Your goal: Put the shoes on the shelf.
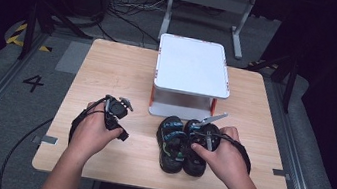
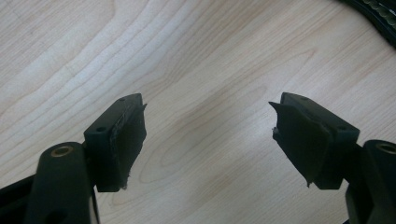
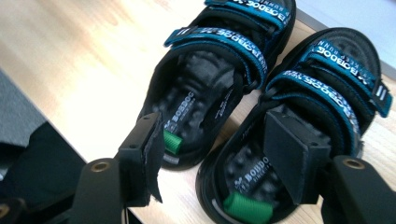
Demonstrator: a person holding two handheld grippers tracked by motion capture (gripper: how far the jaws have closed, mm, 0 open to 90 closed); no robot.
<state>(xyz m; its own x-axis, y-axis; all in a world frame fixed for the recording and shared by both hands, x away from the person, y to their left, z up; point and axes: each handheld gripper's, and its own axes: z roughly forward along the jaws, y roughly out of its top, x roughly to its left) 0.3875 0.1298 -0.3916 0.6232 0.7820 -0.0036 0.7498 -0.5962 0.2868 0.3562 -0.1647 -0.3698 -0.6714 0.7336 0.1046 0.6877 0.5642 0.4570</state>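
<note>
The right gripper (image 3: 212, 154) hovers over two black sandals (image 1: 183, 145) on the desk (image 1: 110, 65), its fingers (image 3: 142, 154) spread, one sandal under each, pinching nothing. The left gripper (image 2: 208, 140) has fingers spread above bare desk.

White stand (image 1: 193, 73) blocks behind sandals (image 1: 181, 144); bare table (image 1: 110, 65) left

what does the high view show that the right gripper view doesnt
High view alone: the white two-level stand behind the sandals, the left gripper over bare table to their left, both forearms, the floor. Right gripper view alone: close detail, teal lettered straps, green heel tabs, and its own jaws standing open, one at each sandal's heel. Both share the pair of black sandals on the wooden table.
</note>
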